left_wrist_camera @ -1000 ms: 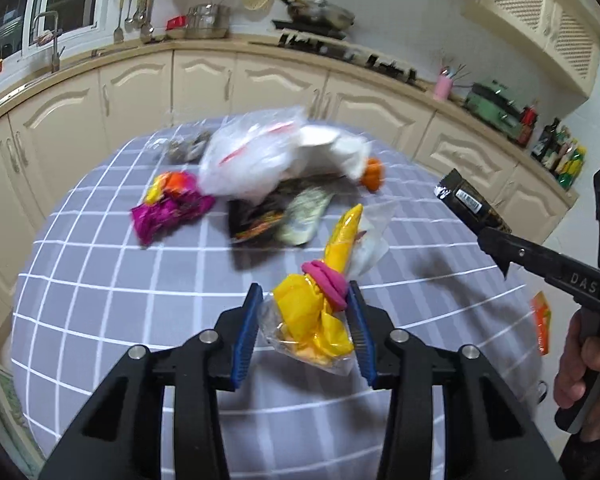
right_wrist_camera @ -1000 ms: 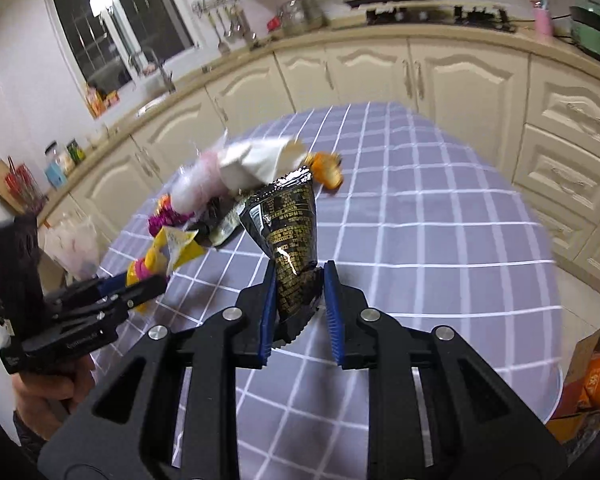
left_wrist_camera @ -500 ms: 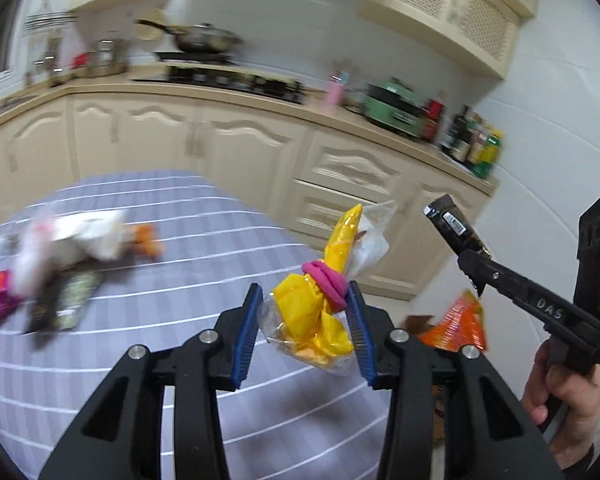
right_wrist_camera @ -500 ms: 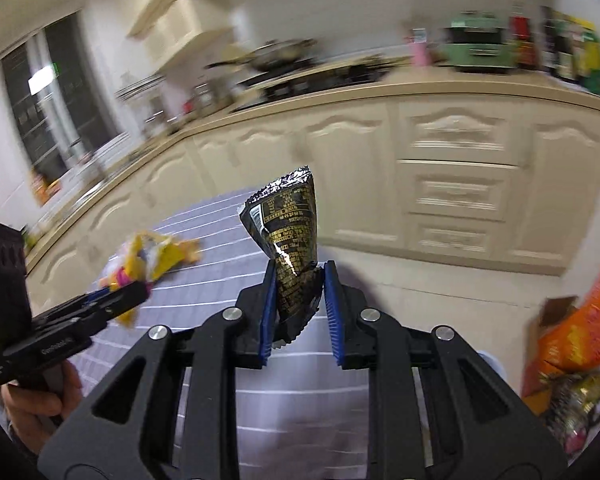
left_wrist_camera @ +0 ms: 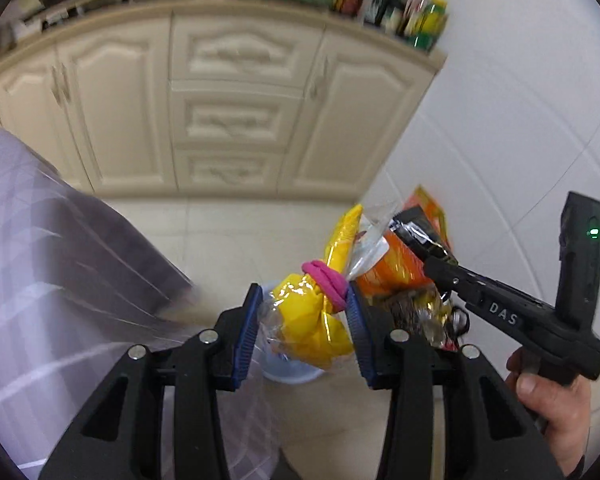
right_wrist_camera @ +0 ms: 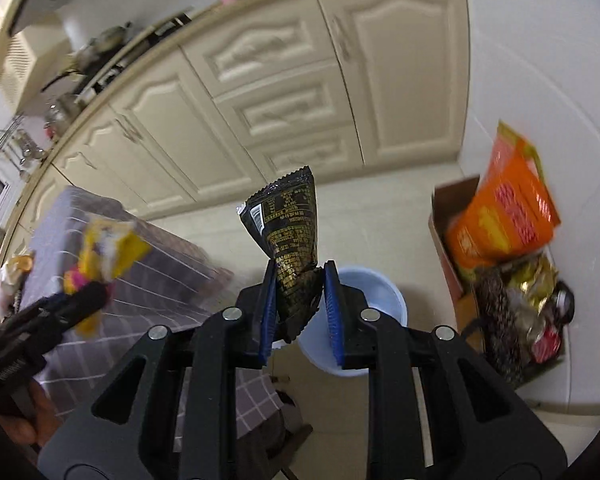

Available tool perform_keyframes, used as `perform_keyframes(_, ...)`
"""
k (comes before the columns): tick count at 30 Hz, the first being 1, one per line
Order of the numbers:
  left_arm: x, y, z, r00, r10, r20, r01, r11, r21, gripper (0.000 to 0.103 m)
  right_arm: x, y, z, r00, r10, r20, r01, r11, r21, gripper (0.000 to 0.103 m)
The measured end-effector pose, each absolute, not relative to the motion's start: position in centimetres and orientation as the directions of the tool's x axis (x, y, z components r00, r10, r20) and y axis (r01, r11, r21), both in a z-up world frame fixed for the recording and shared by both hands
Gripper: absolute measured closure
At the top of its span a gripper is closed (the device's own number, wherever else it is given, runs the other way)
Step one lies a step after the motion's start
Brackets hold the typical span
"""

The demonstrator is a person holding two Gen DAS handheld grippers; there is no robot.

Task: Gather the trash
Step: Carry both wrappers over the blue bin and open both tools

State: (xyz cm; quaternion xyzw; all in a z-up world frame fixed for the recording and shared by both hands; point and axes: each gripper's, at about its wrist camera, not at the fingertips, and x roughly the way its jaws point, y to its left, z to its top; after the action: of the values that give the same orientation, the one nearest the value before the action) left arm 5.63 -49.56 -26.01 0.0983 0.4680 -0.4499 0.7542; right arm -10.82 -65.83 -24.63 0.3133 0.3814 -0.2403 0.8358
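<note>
My left gripper (left_wrist_camera: 302,322) is shut on a yellow plastic bag (left_wrist_camera: 312,316) tied with a pink band (left_wrist_camera: 326,280). My right gripper (right_wrist_camera: 298,300) is shut on a black snack wrapper (right_wrist_camera: 290,232) with gold print. Both hang over the floor beside the table, above a pale blue bin (right_wrist_camera: 374,294) that peeks out under the left fingers as the bin (left_wrist_camera: 288,372). In the left wrist view the right gripper (left_wrist_camera: 428,248) comes in from the right with the black wrapper (left_wrist_camera: 418,228), held by a hand (left_wrist_camera: 552,404). The right wrist view shows the left gripper (right_wrist_camera: 84,292) with the yellow bag (right_wrist_camera: 108,248) at the left.
The table with the grey checked cloth (left_wrist_camera: 40,248) lies to the left, its edge near the bin. A cardboard box (right_wrist_camera: 452,216) with an orange packet (right_wrist_camera: 504,216) and other wrappers stands against the white wall on the right. Cream kitchen cabinets (left_wrist_camera: 228,92) run behind.
Both grippers have swung off the table to the right and tipped down over the floor, each still holding its piece. The blue bin and the box of wrappers have come into view.
</note>
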Motion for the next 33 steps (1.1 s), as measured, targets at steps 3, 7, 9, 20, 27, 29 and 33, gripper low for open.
perform_keyframes(3, 5.9, -52.3, -29.7, 0.105, -0.535, -0.839, 0.762, 0.585, -0.278, 0.062, -9.5, -67.3, -27.2, 0.579, -0.119, -0.807, 0.65, 0.665, 0.368, 0.081)
perform_keyframes(7, 6.9, -54.9, -33.3, 0.046, -0.466, -0.884, 0.767, 0.584, -0.267, 0.057, -8.8, -68.5, -30.2, 0.579, -0.045, -0.814, 0.654, 0.622, 0.431, 0.071)
perform_keyframes(9, 7.7, -55.4, -34.0, 0.039, -0.442, -0.896, 0.752, 0.603, -0.264, 0.023, -8.9, -69.3, -31.6, 0.576, -0.021, -0.817, 0.67, 0.584, 0.458, 0.02)
perform_keyframes(20, 7.2, -52.7, -30.3, 0.217, -0.449, -0.867, 0.749, 0.646, -0.148, 0.011, -10.8, -69.0, -30.9, 0.561, -0.101, -0.822, 0.715, 0.559, 0.42, 0.006)
perform_keyframes(27, 6.0, -50.2, -26.2, 0.281, -0.491, -0.824, 0.756, 0.643, -0.126, 0.01, -10.4, -67.4, -27.7, 0.586, -0.139, -0.799, 0.7, 0.583, 0.412, 0.006)
perform_keyframes(29, 5.9, -49.4, -25.1, 0.294, -0.505, -0.812, 0.758, 0.641, -0.124, 0.01, -10.2, -66.8, -26.4, 0.597, -0.15, -0.788, 0.692, 0.594, 0.411, 0.006)
perform_keyframes(33, 5.8, -47.7, -22.7, 0.323, -0.534, -0.781, 0.76, 0.639, -0.122, 0.01, -9.7, -65.6, -23.9, 0.623, -0.17, -0.763, 0.671, 0.617, 0.411, 0.006)
